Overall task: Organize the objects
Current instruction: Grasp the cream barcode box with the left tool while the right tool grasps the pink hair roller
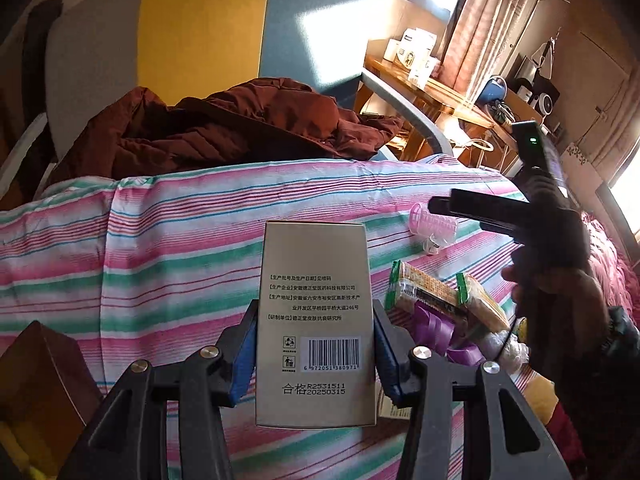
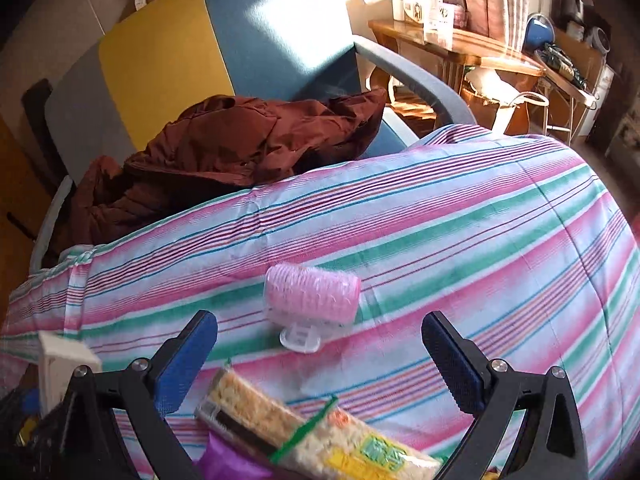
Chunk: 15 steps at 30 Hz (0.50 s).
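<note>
The left gripper holds a tall beige box between its blue pads, above the striped bedsheet; the box shows Chinese text, a barcode with 6 972051 380971, and the print "合格 R2531511 20250315". The right gripper has its fingers wide apart with nothing between them, and just beyond them a pink hair roller lies in the middle of the sheet. A cracker packet with green bands lies near the near edge, and a brown jacket lies at the far edge.
</note>
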### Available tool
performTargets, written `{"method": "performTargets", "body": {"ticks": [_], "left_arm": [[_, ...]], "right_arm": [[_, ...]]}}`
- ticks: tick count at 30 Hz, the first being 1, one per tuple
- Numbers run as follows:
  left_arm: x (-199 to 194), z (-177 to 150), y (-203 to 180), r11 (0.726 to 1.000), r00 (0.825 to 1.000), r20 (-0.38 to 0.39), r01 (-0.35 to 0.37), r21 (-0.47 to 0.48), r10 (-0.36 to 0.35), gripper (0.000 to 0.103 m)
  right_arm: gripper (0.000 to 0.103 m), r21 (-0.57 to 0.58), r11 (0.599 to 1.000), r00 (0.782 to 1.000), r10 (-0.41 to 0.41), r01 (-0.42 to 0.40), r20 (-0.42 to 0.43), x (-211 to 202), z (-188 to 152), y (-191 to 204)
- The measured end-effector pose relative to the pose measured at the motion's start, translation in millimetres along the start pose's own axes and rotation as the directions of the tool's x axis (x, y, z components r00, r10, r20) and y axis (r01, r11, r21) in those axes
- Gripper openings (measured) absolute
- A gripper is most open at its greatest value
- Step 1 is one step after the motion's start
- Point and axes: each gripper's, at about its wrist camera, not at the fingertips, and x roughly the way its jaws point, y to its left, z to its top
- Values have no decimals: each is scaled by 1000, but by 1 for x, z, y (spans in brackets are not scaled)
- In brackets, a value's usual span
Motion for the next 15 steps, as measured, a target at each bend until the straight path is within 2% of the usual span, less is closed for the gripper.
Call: {"method": "performTargets", "body": {"ticks": [5,6,7,9,15], "left_arm": [[-13,-12,2,1000,1000,4,17,-19,-17,51],[-15,-15,1,1000,1000,4,18,-19,-18,51],[-17,-17,1,1000,1000,4,21,-23,-20,51],[-22,-24,0,999,1000,4,29,-28,-29,51],[-46,-42,-5,998,999,28,39,-49,-37,51]], "right_arm": [[101,-14,998,997,-57,56,-60,42,11,11],[82,-29,997,995,-70,68,-69,47,10,12],[68,-40,996,992,-87,83,-87,52,8,12],[66,-37,997,994,-72,70,-82,46,4,11],[65,-113,994,1000,1,0,8,-10,-19,25]]}}
